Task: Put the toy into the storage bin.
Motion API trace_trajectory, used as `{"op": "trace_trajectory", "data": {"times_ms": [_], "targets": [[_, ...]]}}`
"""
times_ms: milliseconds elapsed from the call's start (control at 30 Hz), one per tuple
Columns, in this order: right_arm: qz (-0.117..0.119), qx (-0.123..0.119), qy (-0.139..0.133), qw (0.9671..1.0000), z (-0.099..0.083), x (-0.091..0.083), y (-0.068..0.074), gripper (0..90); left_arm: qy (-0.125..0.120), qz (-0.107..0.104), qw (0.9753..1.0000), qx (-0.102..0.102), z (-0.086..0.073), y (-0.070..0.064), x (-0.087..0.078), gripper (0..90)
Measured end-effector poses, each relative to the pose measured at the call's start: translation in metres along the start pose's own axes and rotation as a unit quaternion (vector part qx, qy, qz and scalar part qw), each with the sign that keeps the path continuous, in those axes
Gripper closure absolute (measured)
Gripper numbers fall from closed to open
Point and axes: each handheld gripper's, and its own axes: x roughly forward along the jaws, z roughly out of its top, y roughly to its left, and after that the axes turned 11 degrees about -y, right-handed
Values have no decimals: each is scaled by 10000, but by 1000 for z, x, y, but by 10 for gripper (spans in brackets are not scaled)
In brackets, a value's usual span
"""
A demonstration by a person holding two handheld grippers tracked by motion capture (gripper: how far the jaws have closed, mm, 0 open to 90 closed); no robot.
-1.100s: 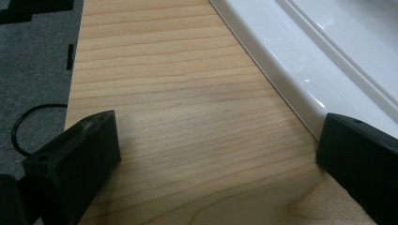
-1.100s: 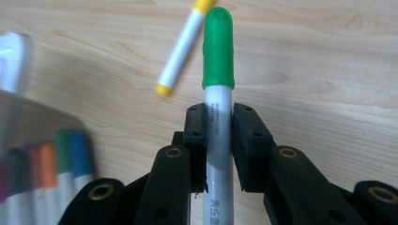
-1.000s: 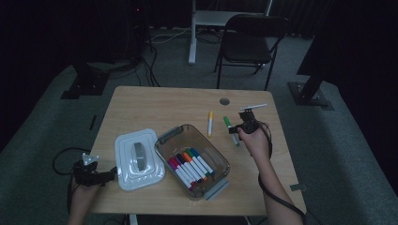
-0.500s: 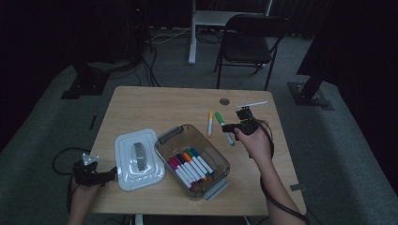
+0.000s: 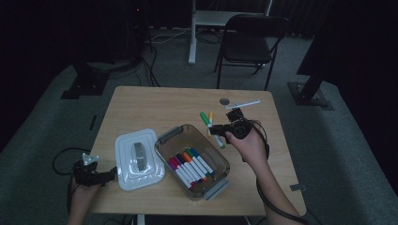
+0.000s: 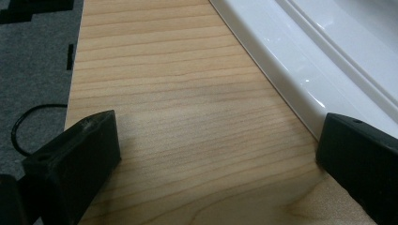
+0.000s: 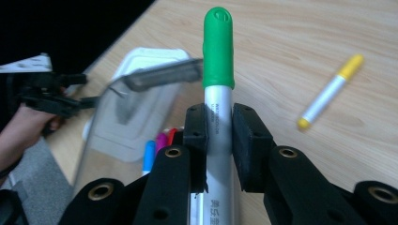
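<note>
The green-capped silver marker (image 7: pixel 217 89), pinched between the right tool's (image 5: pixel 220 130) jaws, has been lifted off the wooden counter (image 5: pixel 155 105) and carried toward the clear plastic marker box (image 5: pixel 213 178), ready for dropping in. The left tool (image 5: pixel 96 176) stays spread at the counter's left edge beside the white lid (image 5: pixel 124 176).

Looks like some dim studio or lab setup: a small wooden table (image 5: pixel 141 108) on grey carpet (image 5: pixel 338 154), black curtains around, a folding chair (image 5: pixel 248 42), stand bases and loose floor cables (image 5: pixel 155 70).
</note>
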Motion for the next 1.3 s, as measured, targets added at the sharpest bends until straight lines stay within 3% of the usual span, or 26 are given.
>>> {"op": "trace_trajectory", "data": {"times_ms": [333, 700, 933, 1167, 1300], "targets": [[434, -255, 160, 9986, 0, 7, 34, 767, 4, -2, 10000, 4, 0, 0, 0, 5], [881, -456, 590, 9933, -15, 36, 65, 767, 1, -2, 10000, -10, 0, 0, 0, 5], [992, -421, 842, 9906, -28, 53, 71, 767, 8, -4, 10000, 0, 0, 0, 0, 5], [935, -447, 1127, 9882, -37, 68, 73, 767, 2, -1, 10000, 0, 0, 0, 0, 5], [908, -454, 1402, 9849, -45, 82, 74, 767, 4, -2, 10000, 4, 0, 0, 0, 6]]}}
